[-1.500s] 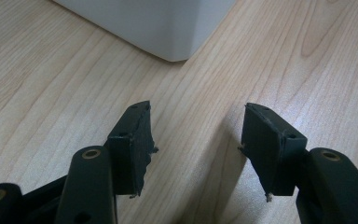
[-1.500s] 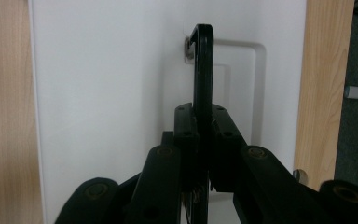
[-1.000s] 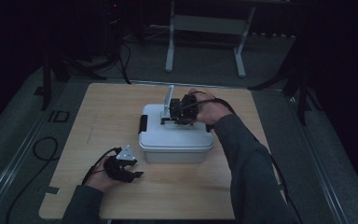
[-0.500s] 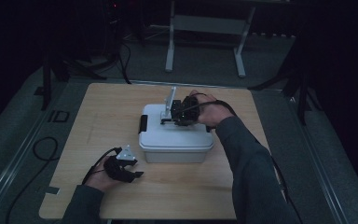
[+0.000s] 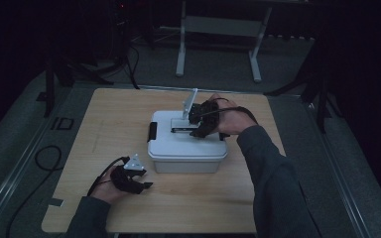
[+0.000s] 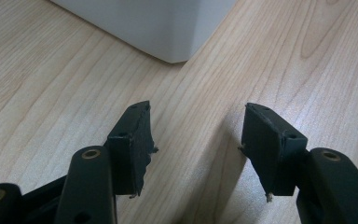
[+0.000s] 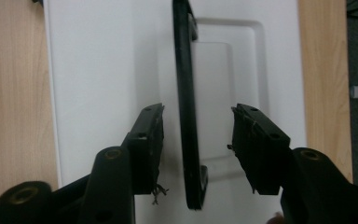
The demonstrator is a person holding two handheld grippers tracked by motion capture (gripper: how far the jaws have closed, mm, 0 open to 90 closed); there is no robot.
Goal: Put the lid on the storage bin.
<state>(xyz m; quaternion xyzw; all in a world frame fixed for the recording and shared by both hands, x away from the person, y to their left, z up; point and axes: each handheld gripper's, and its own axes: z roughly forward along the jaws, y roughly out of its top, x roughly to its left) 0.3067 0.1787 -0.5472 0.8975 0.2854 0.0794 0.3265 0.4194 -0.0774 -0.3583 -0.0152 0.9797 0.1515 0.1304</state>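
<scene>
White lidded box (image 5: 187,144) sits near the middle of the worktop (image 5: 114,114), a little toward the far edge, long side running left to right. Black latch (image 5: 152,131) on its left end. Lid has a shallow recessed panel (image 7: 223,93) in the centre, and a black carrying handle (image 7: 186,107) stands upright out of it, thin edge toward the right gripper view.

Right gripper (image 5: 191,124) hangs over the lid, pointing down at the handle. In the right gripper view the handle (image 7: 186,107) runs between the two black jaws, nearer the left one; a gap shows on each side, so the pads are clear of it. Jaws have just been opening: released, handle between them but not gripped. Right hand (image 5: 228,119) and grey sleeve reach in from the near right corner, cable looping over the hand.

Left gripper (image 5: 144,184) rests low near the near edge of the worktop, left of centre, just in front of the box's near-left corner (image 6: 177,56). Jaws spread apart, bare wood between them, nothing held. Left hand (image 5: 116,181) lies on the worktop; cable trails off toward the near-left corner.
</scene>
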